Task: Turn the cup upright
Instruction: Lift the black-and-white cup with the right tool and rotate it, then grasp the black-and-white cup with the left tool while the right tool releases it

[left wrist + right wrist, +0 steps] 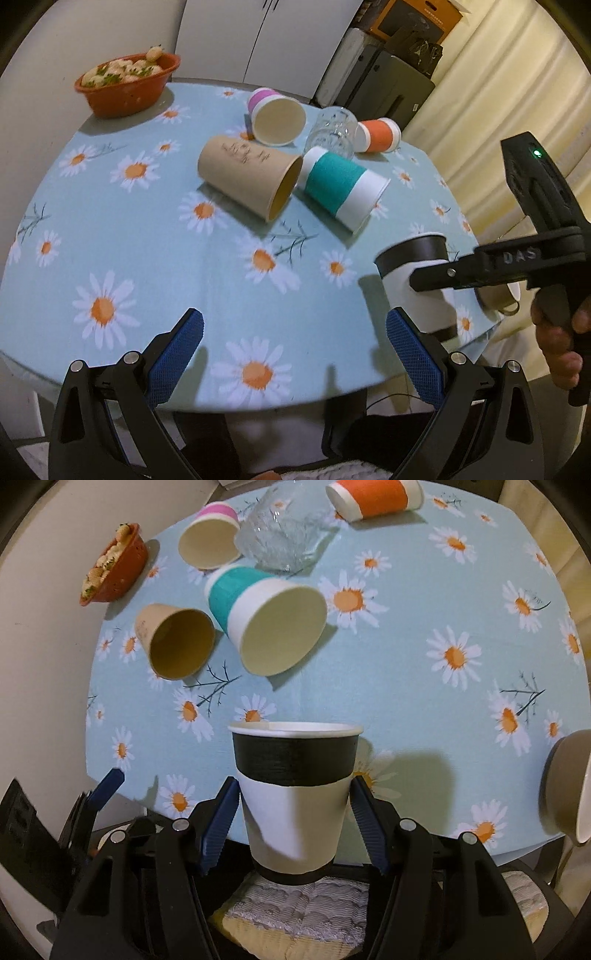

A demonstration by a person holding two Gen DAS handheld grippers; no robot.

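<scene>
A black-and-white paper cup stands upright between the blue pads of my right gripper, which is shut on its sides at the table's near edge. It also shows in the left wrist view, held by the right gripper. My left gripper is open and empty above the near edge of the table. A teal-and-white cup, a brown cup, a pink cup and an orange cup lie on their sides.
A clear glass lies tipped among the cups. An orange bowl of food sits at the far left. A beige mug lies at the right edge. The daisy tablecloth covers the table.
</scene>
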